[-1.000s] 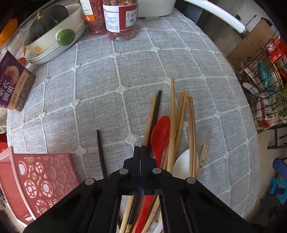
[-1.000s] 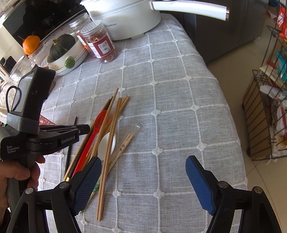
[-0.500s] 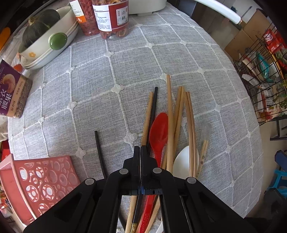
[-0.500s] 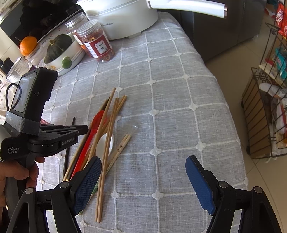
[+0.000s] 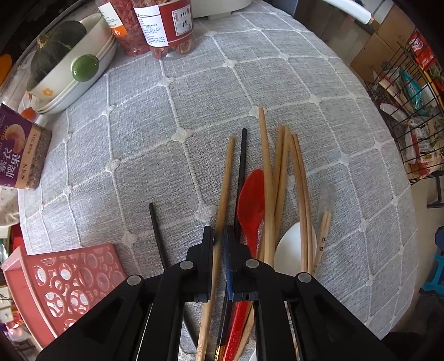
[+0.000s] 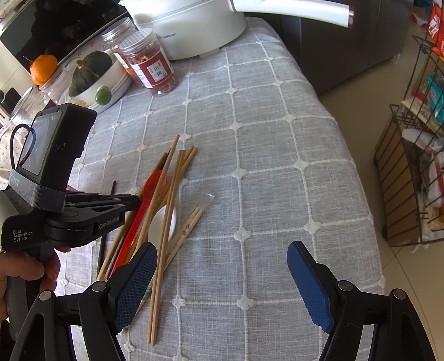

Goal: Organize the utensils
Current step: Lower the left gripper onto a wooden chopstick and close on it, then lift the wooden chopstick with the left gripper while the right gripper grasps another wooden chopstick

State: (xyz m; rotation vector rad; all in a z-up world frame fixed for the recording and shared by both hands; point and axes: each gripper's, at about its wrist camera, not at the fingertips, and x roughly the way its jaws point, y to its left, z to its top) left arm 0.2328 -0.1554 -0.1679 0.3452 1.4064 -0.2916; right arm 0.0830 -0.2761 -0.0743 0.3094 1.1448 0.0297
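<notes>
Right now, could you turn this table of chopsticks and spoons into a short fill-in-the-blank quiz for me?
1. The left gripper has a wooden ____ between its jaws.
2. The red spoon lies on a ____ checked tablecloth.
3. The right gripper has its jaws wide ____.
4. The basket is ____.

Missing words: chopstick; grey; open; pink

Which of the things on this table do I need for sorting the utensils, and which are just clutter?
For the job:
wooden chopsticks
black chopstick
red spoon
white spoon
pink basket

Just lying about:
jars
bowl with squash
purple packet
white pot
</notes>
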